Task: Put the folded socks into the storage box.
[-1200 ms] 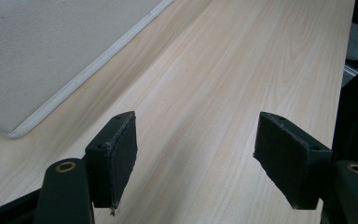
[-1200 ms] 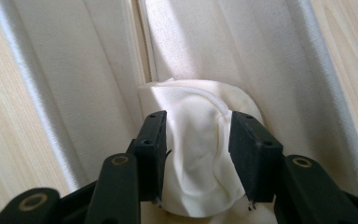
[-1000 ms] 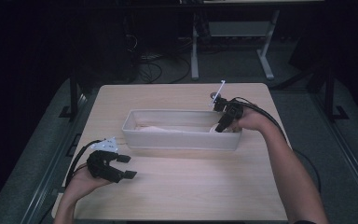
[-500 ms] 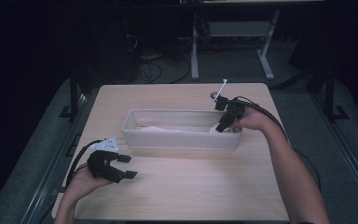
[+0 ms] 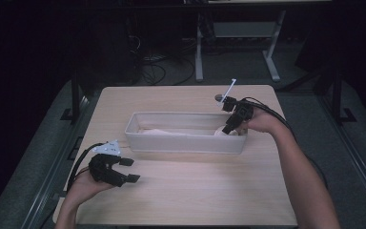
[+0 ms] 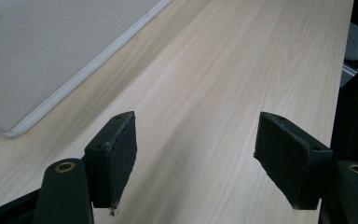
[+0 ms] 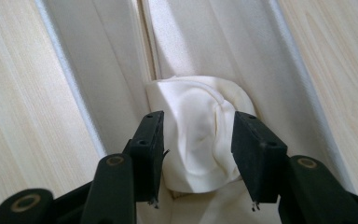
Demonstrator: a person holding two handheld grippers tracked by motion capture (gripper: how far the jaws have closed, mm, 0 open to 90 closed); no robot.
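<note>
At the near left of the bench (image 5: 186,200), the left gripper (image 5: 124,170) rested low over bare wood with its jaws spread wide and nothing between them, its pads (image 6: 116,158) clear of the surface. It looked parked there, apart from the work, perhaps ready to steady the container if needed. Just beyond it, across the middle of the bench, lay the long white tub (image 5: 186,142), set lengthwise from left to right so that both hands could reach into it. A pale cloth (image 7: 200,135) was bunched up at the tub's right end, lying on the bottom between the two long walls, with more pale fabric stretched along the tub's floor toward the left. The right gripper (image 5: 228,129) was dipped into that right end from above. Its jaws stood on either side of the bunched cloth, and they had just been opening a little; the pads seemed to stand off the fabric, so the cloth was probably released rather than clamped. Beyond that hand, near the far right edge, a small white stick-like thing (image 5: 229,89) stood up.
</note>
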